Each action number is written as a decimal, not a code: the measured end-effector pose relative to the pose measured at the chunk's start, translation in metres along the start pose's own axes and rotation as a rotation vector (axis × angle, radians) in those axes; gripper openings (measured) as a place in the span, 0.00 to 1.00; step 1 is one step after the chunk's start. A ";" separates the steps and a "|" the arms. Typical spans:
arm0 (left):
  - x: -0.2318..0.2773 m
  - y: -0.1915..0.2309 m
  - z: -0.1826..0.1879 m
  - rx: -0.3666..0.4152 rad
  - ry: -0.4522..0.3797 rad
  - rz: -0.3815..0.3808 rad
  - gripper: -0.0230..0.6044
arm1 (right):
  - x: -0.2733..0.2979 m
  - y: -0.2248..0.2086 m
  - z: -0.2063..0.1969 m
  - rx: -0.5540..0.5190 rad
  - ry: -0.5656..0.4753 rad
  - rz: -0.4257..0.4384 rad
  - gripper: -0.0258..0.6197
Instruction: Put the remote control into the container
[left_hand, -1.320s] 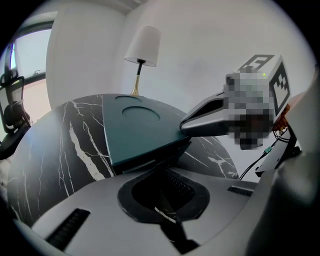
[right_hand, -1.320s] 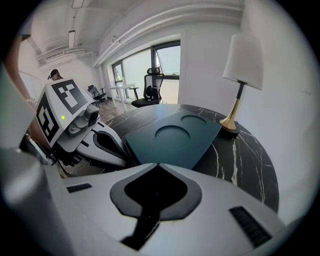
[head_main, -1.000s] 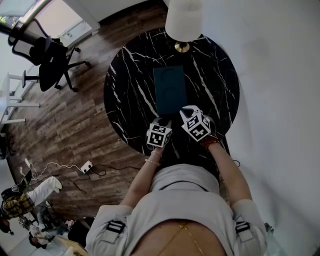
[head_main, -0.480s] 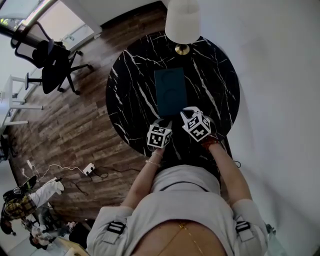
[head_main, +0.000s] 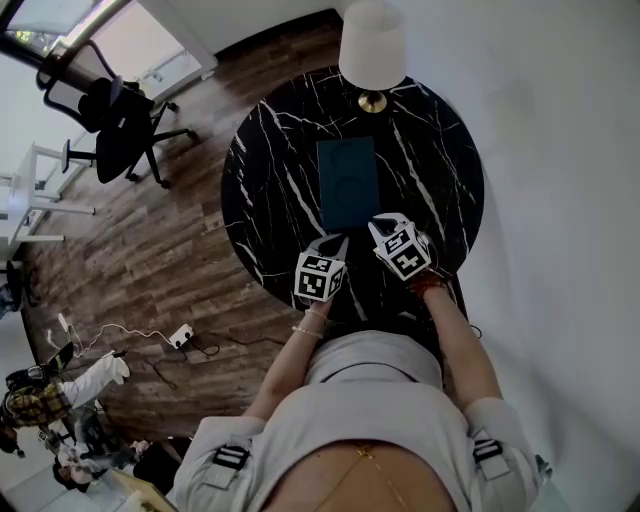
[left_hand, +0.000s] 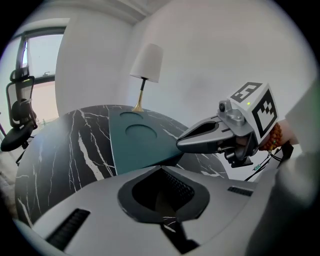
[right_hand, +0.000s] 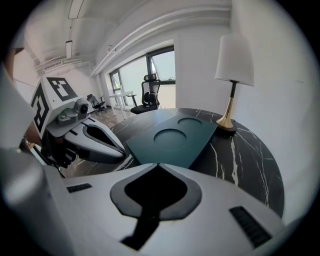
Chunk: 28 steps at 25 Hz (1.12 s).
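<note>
- Left gripper (left_hand: 160, 168) is sitting closed, jaw tips meeting, gripping nothing.
- Right gripper (right_hand: 158, 164) is sitting closed too, also empty.
- Both are hovering side by side just at the near edge of the teal container (head_main: 348, 185).
- Container is lying flat mid-way across the round black marble table (head_main: 270, 200), two round recesses facing up.
- Table lamp (head_main: 372, 45) is standing at the far edge.

I'm looking down on a round black marble table (head_main: 270, 180) veined in white. At its 12 o'clock edge stands a lamp (head_main: 372, 45), with a white shade over a brass base (head_main: 373, 101). Off the table at 10 o'clock, a black office chair (head_main: 115, 130) sits on the wood floor (head_main: 150, 260), with a white desk (head_main: 60, 211) out at 9. A white power strip (head_main: 180, 334) lies at 7 o'clock. A white wall (head_main: 560, 150) runs along 3 o'clock.
</note>
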<state>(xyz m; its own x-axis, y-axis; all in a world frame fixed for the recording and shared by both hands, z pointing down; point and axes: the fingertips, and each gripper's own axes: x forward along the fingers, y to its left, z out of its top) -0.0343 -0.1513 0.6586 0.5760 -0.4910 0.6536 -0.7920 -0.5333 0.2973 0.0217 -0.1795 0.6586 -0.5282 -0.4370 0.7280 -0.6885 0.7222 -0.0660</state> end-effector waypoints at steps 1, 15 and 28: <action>-0.002 -0.001 0.004 -0.002 -0.010 0.002 0.04 | -0.003 -0.001 0.002 0.006 -0.013 -0.004 0.06; -0.042 -0.028 0.085 0.018 -0.237 0.002 0.04 | -0.069 -0.011 0.051 0.067 -0.240 -0.060 0.06; -0.101 -0.054 0.172 0.069 -0.478 -0.015 0.04 | -0.149 -0.008 0.124 0.065 -0.501 -0.126 0.06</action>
<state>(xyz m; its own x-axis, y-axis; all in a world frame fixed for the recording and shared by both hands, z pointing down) -0.0144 -0.1916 0.4569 0.6285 -0.7360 0.2516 -0.7769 -0.5790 0.2471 0.0445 -0.1863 0.4662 -0.6014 -0.7330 0.3178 -0.7830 0.6198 -0.0524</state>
